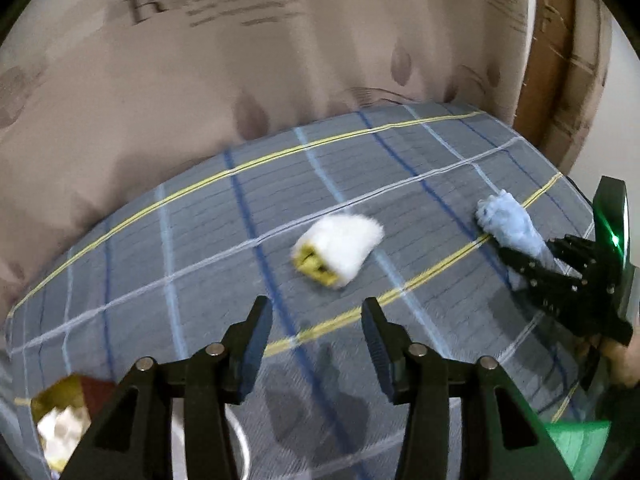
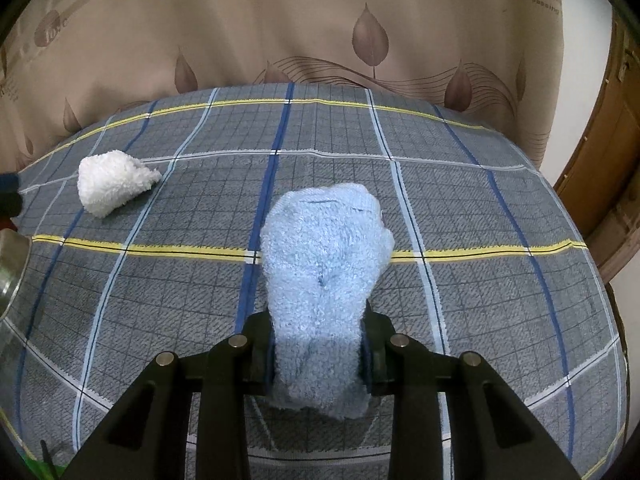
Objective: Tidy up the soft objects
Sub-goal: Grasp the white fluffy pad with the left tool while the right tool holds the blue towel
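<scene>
A fluffy light-blue cloth (image 2: 324, 276) is pinched between the fingers of my right gripper (image 2: 320, 332), which is shut on it; its free end lies forward over the plaid tablecloth (image 2: 460, 208). The left wrist view shows the same blue cloth (image 1: 510, 228) and right gripper (image 1: 532, 260) at the right. A white fluffy cloth (image 1: 338, 250) with a yellow patch at one end lies on the tablecloth (image 1: 200, 260), a little ahead of my left gripper (image 1: 316, 312). That gripper is open with nothing between its fingers. The white cloth (image 2: 114, 186) also shows far left in the right wrist view.
A beige curtain (image 2: 280, 32) hangs behind the table, with a wooden door (image 2: 600, 168) at the right. A metal bowl rim (image 2: 10, 272) sits at the left edge. A yellow-and-red box (image 1: 64, 408) with white cloth sits near left, and something green (image 1: 580, 440) near right.
</scene>
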